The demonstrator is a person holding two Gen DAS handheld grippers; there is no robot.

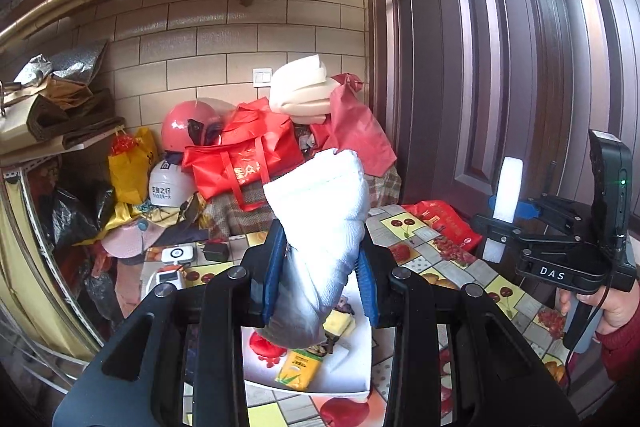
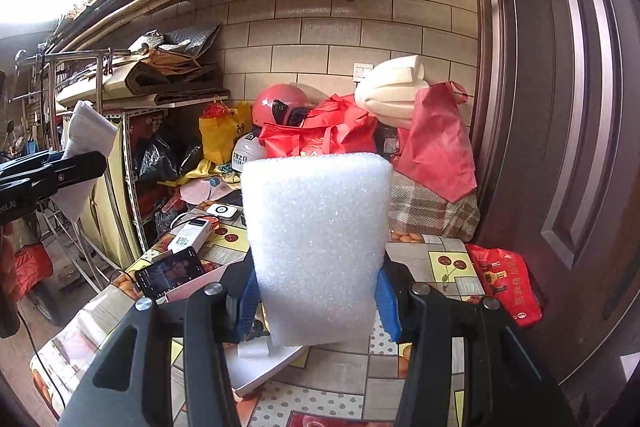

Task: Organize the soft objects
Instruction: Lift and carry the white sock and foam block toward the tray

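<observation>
In the left wrist view my left gripper (image 1: 322,277) is shut on a rolled white towel (image 1: 320,195). The towel stands up between the blue pads, lifted above a white tray (image 1: 354,371). In the tray lie a yellow carton (image 1: 298,367), a yellow sponge (image 1: 339,323) and a red piece. My right gripper (image 2: 316,301) is shut on a thick white foam block (image 2: 316,227) that stands upright between its blue pads. From the left wrist view the same foam block (image 1: 507,187) shows at the right, in the right gripper (image 1: 502,227). The left gripper (image 2: 60,167) and the towel (image 2: 86,131) show at the left of the right wrist view.
The table (image 1: 420,251) has a fruit-patterned cover. On it are a red packet (image 2: 504,283), a phone (image 2: 168,277) and a power bank (image 2: 190,235). Behind it are piled red bags (image 2: 332,135), helmets and foam. A dark door (image 2: 560,147) stands close on the right, and shelves on the left.
</observation>
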